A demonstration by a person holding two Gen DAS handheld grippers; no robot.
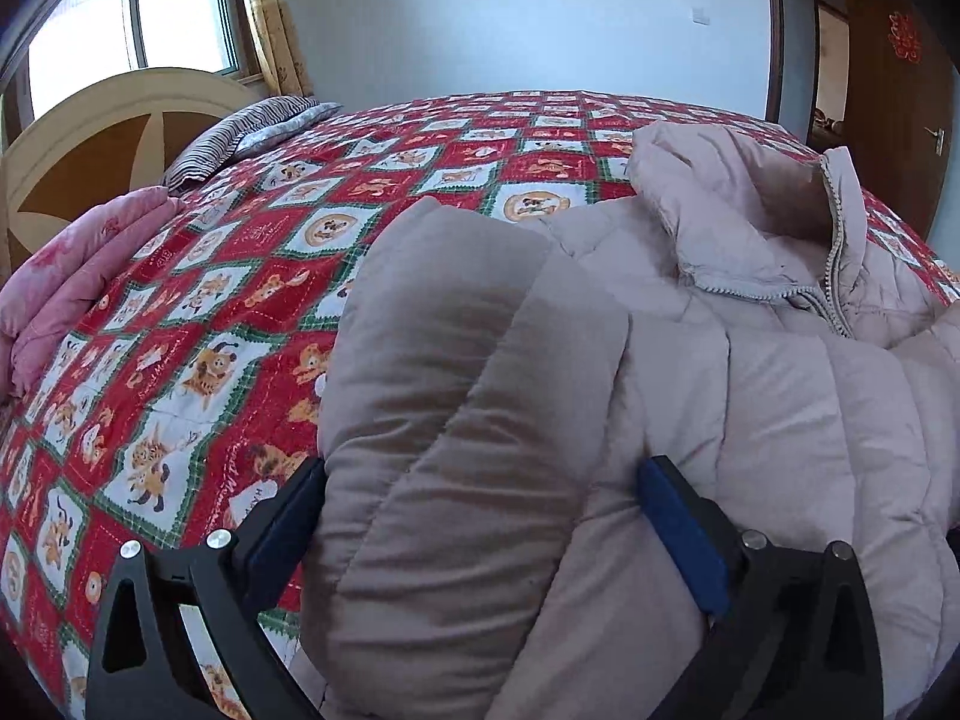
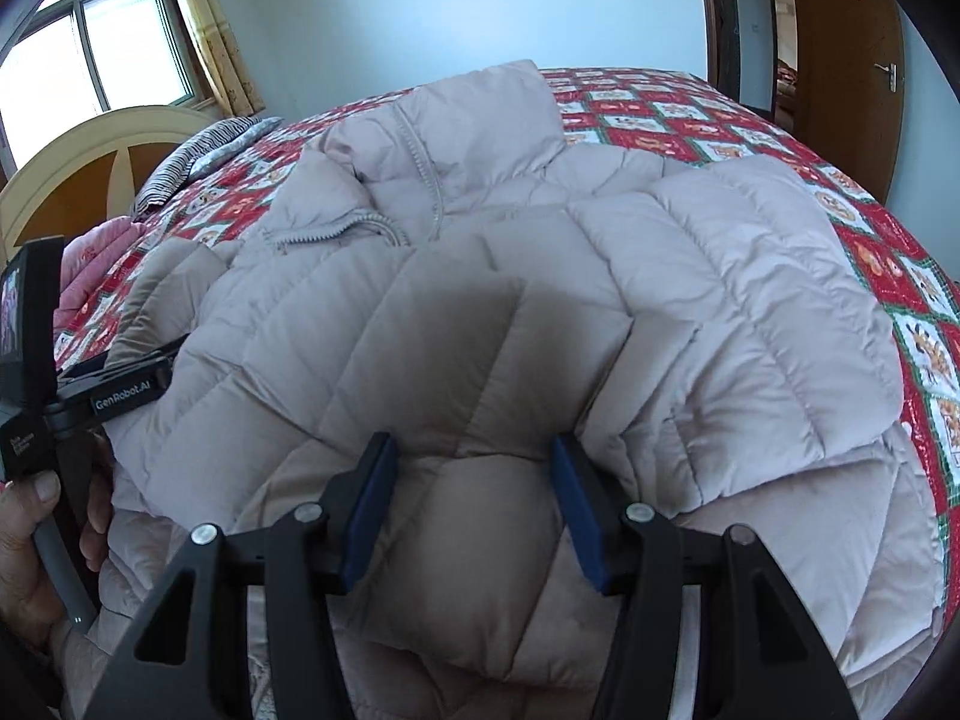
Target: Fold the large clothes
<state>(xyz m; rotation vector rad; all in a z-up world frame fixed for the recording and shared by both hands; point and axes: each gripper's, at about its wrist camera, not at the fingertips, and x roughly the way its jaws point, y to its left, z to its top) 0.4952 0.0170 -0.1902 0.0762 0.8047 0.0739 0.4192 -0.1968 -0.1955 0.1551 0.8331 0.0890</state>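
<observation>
A large pale pink puffer jacket [image 1: 750, 396] lies on the bed, front up, zipper and collar [image 1: 750, 204] toward the far side. In the left wrist view my left gripper [image 1: 480, 480] is open wide, with a padded sleeve [image 1: 456, 360] of the jacket bulging between its blue-padded fingers. In the right wrist view the jacket [image 2: 600, 276] fills the middle. My right gripper [image 2: 474, 456] is open, and its fingers press on quilted jacket fabric near the lower hem. The left gripper's body [image 2: 114, 384] shows at the left edge, held by a hand.
The bed carries a red, white and green cartoon-print quilt [image 1: 252, 276]. A folded pink blanket [image 1: 72, 276] and a striped pillow [image 1: 240, 132] lie near the wooden headboard [image 1: 102, 138]. A window sits at the back left, and a wooden door [image 1: 894, 96] at the right.
</observation>
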